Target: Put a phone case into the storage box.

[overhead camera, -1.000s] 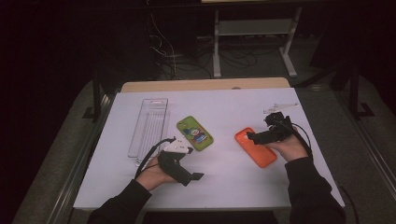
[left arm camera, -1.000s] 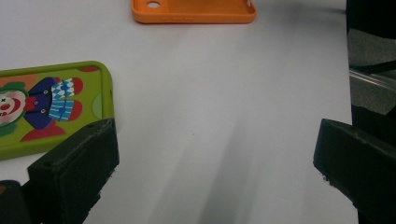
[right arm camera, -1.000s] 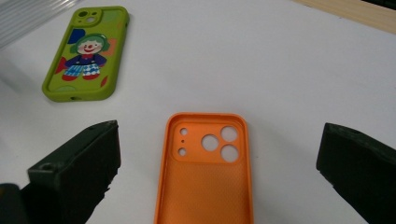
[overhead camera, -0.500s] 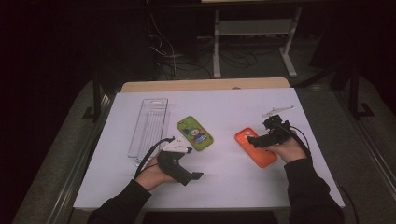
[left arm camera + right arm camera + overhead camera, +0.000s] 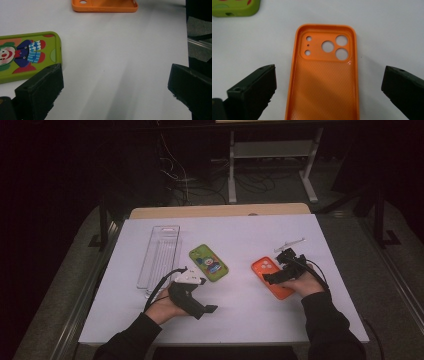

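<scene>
Right gripper [image 5: 328, 87]: jaws spread wide, hovering over the orange phone case [image 5: 324, 75], which lies hollow side up on the white table [image 5: 240, 235]. Left gripper [image 5: 113, 92]: jaws spread, beside the green phone case [image 5: 27, 55].

— What lies ahead of the left hand-held gripper [image 5: 112, 95]?
— Its jaws stand wide apart over bare white bench [image 5: 120, 50]; green clown case [image 5: 27, 56] beside one, orange case [image 5: 105, 6] farther off.

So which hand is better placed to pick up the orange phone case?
Right: its open tongs already straddle the orange phone case. The left tongs sit open beside the green case.
</scene>
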